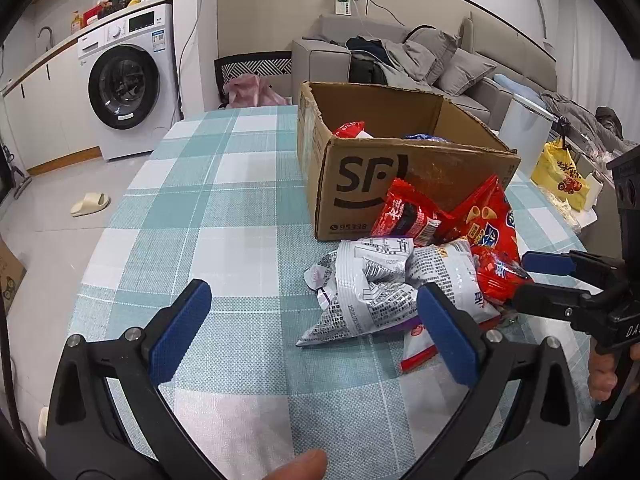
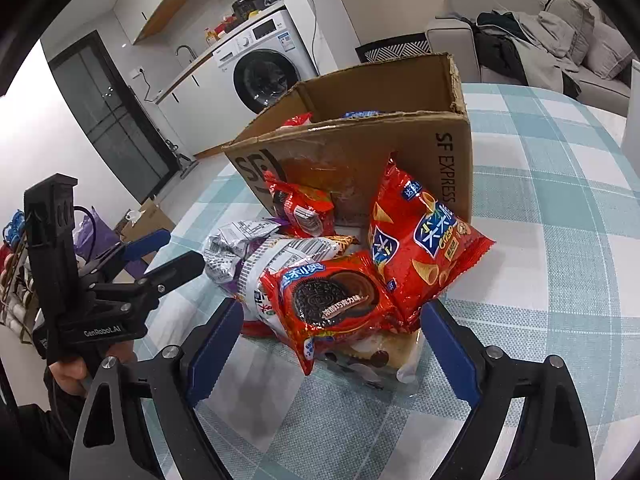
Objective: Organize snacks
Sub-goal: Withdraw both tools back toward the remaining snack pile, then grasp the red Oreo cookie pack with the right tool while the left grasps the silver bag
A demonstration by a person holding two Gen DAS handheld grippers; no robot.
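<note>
Right claw (image 2: pixel 332 344): jaws spread wide, nothing clamped; the red foil cookie packet (image 2: pixel 332 300) lies between its blue pads, untouched.
Left claw (image 1: pixel 308 332): jaws apart and empty over the teal-and-white checked bench (image 1: pixel 240 208); the crumpled silver printed snack bag (image 1: pixel 376 284) sits just ahead, by its right-hand pad.
Destination: the open brown cardboard box (image 2: pixel 360 148) stands beyond the pile, a few packets already inside.
Doing it well: likely best to close gently on the cookie packet's middle, lift clear of the red cone-crisps bag (image 2: pixel 420 240) leaning behind it, then carry over the box rim.
</note>
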